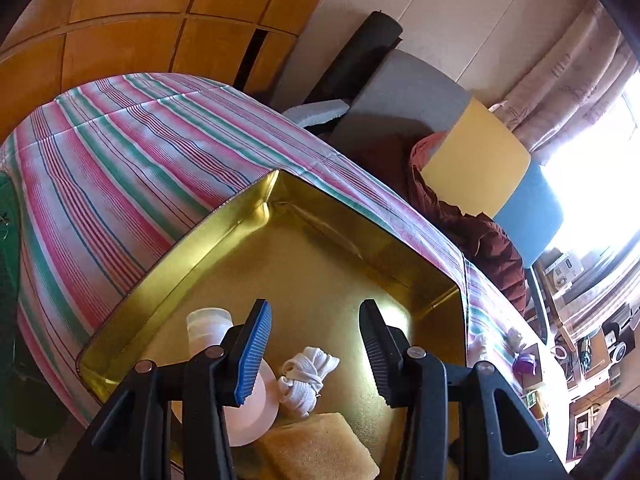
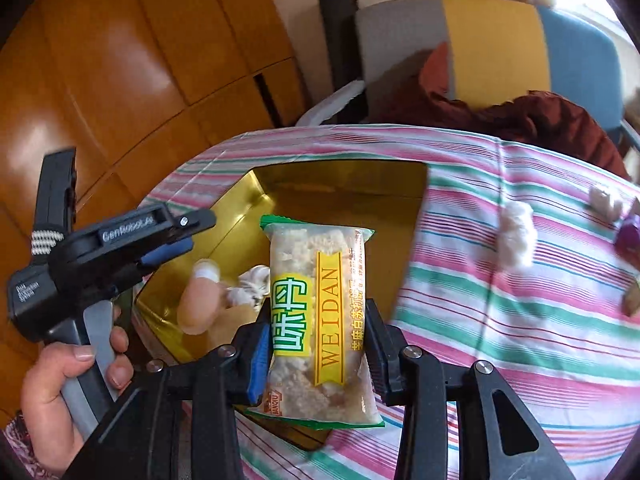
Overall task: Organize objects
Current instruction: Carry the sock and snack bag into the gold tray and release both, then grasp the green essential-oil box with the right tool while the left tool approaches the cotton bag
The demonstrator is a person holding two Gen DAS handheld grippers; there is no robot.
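Note:
A gold tin tray (image 1: 224,216) lies on the striped cloth. In it are a pinkish bottle (image 1: 208,328) lying down, a knotted white cloth bundle (image 1: 306,376) and a yellow sponge (image 1: 320,444). My left gripper (image 1: 316,308) hovers over these things, open, with nothing between its fingers. My right gripper (image 2: 318,320) is shut on a clear snack packet (image 2: 320,312) with a green and yellow label, held over the near edge of the tin tray (image 2: 248,196). In the right wrist view a hand holds the left gripper (image 2: 200,232) at the left.
The striped tablecloth (image 2: 500,320) carries a fluffy white lump (image 2: 516,240) and a purple thing (image 2: 630,236) to the right of the tray. Behind the table are a grey, yellow and blue chair (image 2: 492,44) with a dark red garment (image 2: 540,116), and a wooden wardrobe (image 1: 132,40).

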